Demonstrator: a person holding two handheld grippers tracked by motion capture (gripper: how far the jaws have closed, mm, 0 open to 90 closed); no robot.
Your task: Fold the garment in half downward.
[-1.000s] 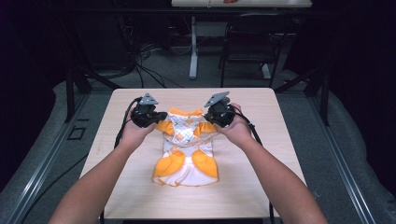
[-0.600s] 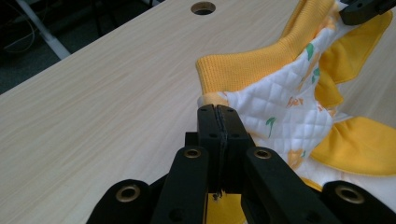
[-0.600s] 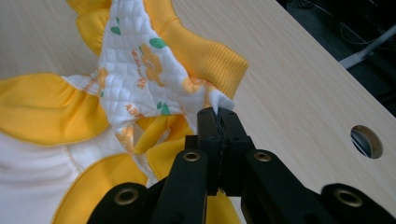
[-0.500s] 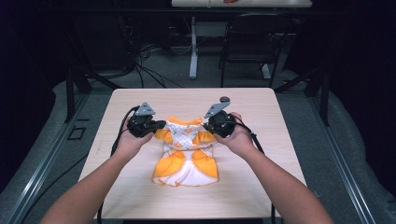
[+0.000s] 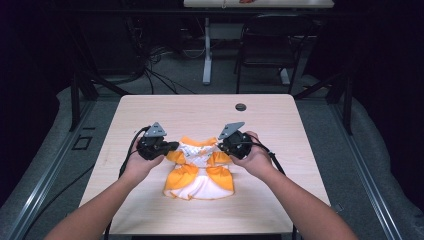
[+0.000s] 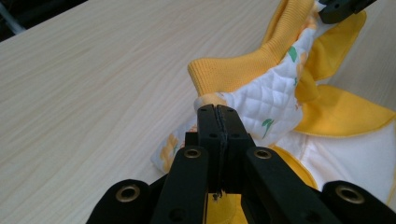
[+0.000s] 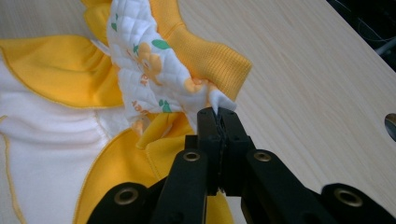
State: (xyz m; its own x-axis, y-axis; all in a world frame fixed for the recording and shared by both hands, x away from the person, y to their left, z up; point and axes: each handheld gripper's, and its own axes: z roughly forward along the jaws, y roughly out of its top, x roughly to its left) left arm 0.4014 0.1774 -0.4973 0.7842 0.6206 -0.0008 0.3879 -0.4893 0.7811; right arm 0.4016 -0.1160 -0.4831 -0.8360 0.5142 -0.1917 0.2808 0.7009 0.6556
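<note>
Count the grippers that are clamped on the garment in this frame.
2. The left gripper pinches the garment at its top left corner, and the right gripper pinches its top right corner. Both have their jaws shut on the quilted white fabric by the yellow ribbed trim.

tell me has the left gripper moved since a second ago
Yes. In the high view the left gripper, shut on the orange and white garment, has come toward the person's side, farther from the round hole in the table.
</note>
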